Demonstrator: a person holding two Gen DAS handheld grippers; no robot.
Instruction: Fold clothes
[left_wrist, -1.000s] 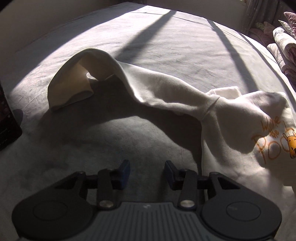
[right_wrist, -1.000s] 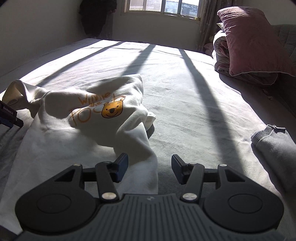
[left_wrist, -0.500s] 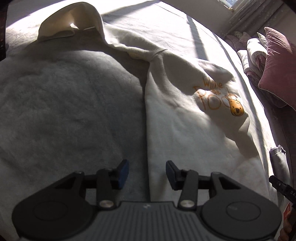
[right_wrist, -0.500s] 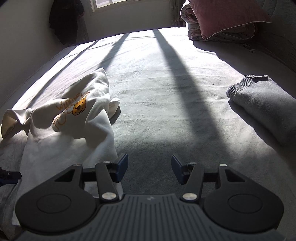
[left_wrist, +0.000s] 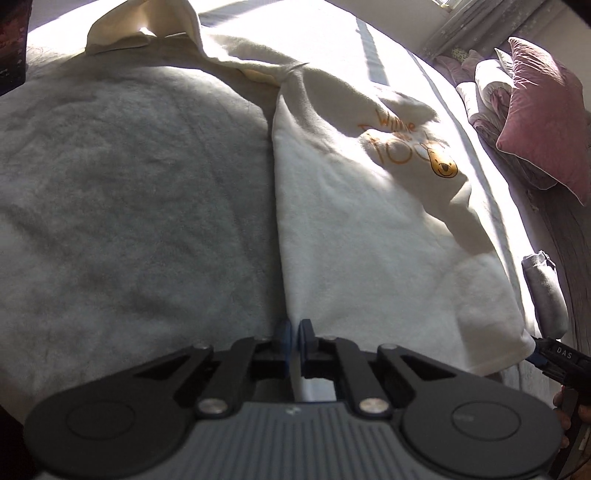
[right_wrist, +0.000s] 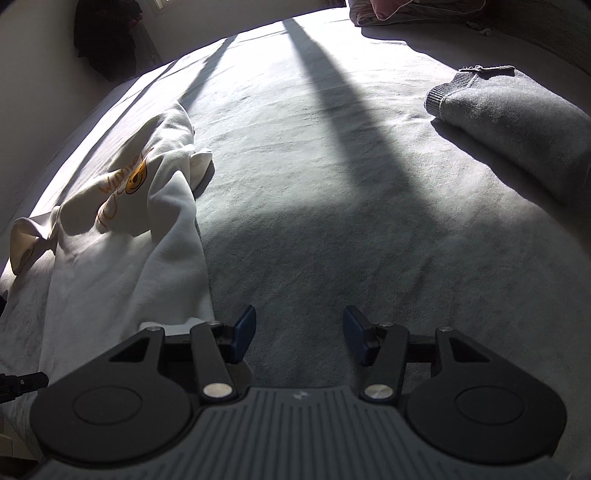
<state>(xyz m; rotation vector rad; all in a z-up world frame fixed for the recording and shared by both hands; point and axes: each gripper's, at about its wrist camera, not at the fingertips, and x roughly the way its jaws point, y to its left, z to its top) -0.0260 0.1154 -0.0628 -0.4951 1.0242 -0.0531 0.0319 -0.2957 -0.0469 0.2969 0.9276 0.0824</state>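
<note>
A cream sweatshirt with an orange bear print lies crumpled on the grey bed; it also shows in the right wrist view. One sleeve trails to the far left. My left gripper is shut on the near left hem corner of the sweatshirt. My right gripper is open and empty, just right of the sweatshirt's near right hem corner; its tip also shows at that corner in the left wrist view.
A folded grey sweater lies at the right of the bed. Pink pillows and rolled bedding are stacked at the head. A dark object sits at the far left edge. Bare grey blanket lies between the garments.
My left gripper has closed its jaws on the sweatshirt's hem edge. My right gripper has come lower and nearer to the sweatshirt's other hem corner, still open.
</note>
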